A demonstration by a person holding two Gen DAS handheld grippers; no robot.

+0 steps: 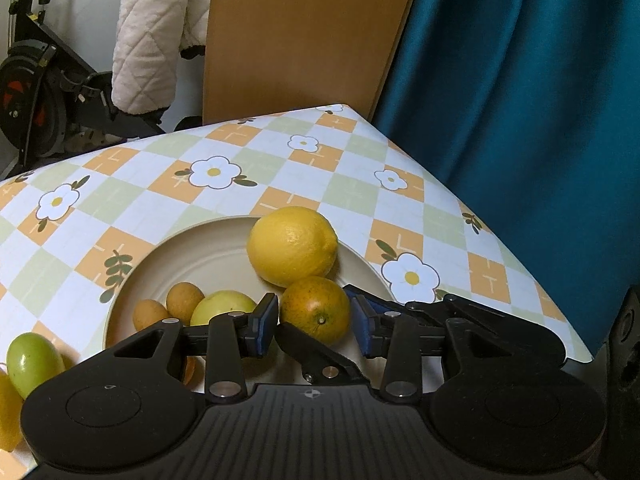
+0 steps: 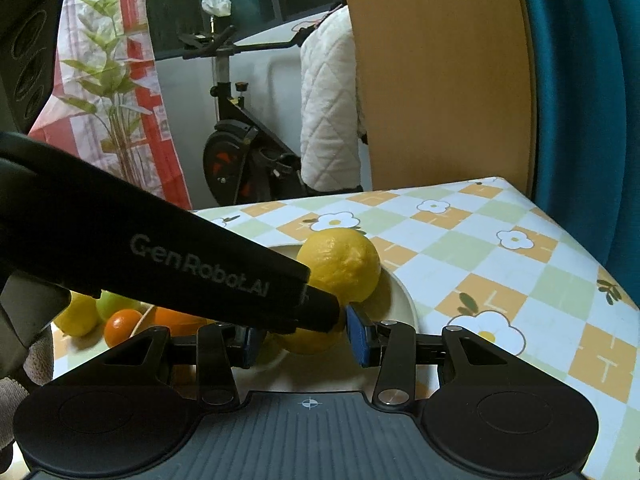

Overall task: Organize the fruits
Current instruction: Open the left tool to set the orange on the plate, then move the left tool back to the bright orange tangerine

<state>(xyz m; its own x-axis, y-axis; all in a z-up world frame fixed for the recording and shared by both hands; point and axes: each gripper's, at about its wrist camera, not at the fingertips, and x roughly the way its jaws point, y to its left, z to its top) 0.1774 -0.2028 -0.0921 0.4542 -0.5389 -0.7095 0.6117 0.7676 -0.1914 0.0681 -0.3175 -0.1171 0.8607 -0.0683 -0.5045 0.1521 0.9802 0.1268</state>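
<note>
A cream plate [image 1: 208, 256] on the flowered tablecloth holds a large lemon [image 1: 291, 245], an orange [image 1: 316, 309], a pale yellow-green fruit [image 1: 220, 307] and two small kumquats [image 1: 182, 302]. My left gripper [image 1: 314, 320] is open, its blue pads on either side of the orange, with a small gap on the right side. In the right wrist view the left gripper's black body [image 2: 168, 264] crosses in front. My right gripper [image 2: 306, 338] is open around a yellowish fruit [image 2: 310, 340] on the plate [image 2: 404, 304], just below the lemon [image 2: 340, 264].
A green fruit [image 1: 34, 362] and a yellow one [image 1: 8, 408] lie off the plate at the left. More fruit [image 2: 120, 322] sits left of the plate. The table's edge [image 1: 520, 248] runs close on the right by a teal curtain [image 1: 540, 100]. An exercise bike [image 2: 240, 152] stands behind.
</note>
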